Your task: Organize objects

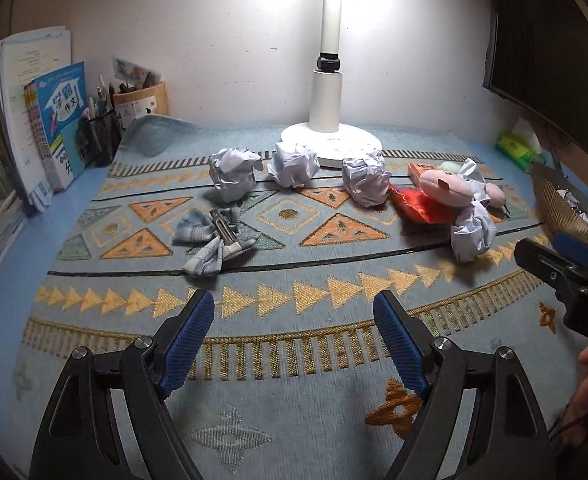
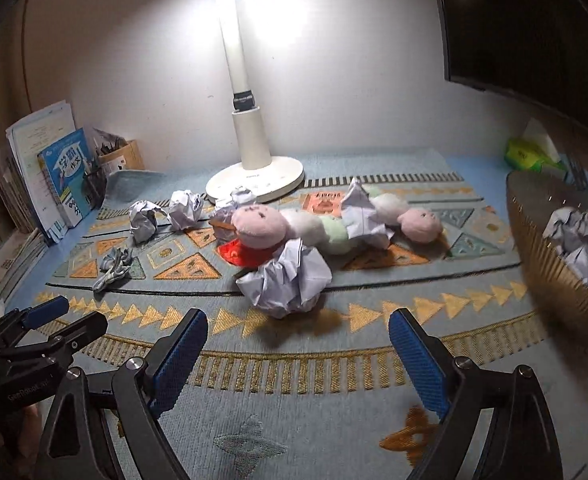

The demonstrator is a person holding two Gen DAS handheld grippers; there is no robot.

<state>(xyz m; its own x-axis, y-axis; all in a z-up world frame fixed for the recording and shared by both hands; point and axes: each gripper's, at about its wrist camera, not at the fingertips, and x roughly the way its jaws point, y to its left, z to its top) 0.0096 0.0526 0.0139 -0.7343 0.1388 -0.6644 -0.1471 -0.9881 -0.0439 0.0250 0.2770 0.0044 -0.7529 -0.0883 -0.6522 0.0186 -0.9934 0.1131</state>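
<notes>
Several crumpled paper balls lie on the patterned mat: one (image 1: 234, 176) at the left, one (image 1: 294, 168) by the lamp, and a big one (image 2: 286, 280) just ahead of my right gripper. A pink and green plush caterpillar (image 2: 262, 224) lies across a red packet (image 1: 418, 204), with another paper (image 2: 362, 216) on it. A plaid cloth bow with a metal clip (image 1: 214, 240) lies ahead of my left gripper (image 1: 294, 308), which is open and empty. My right gripper (image 2: 298, 320) is open and empty too. A woven basket (image 2: 546, 248) at the right holds crumpled papers (image 2: 574, 228).
A white lamp (image 1: 330, 140) stands at the back centre. Books (image 1: 58, 120) and a mesh pen holder (image 1: 100, 136) line the left wall. An orange box (image 1: 422, 172), a green pack (image 1: 514, 148) and a dark monitor (image 1: 542, 60) are at the back right.
</notes>
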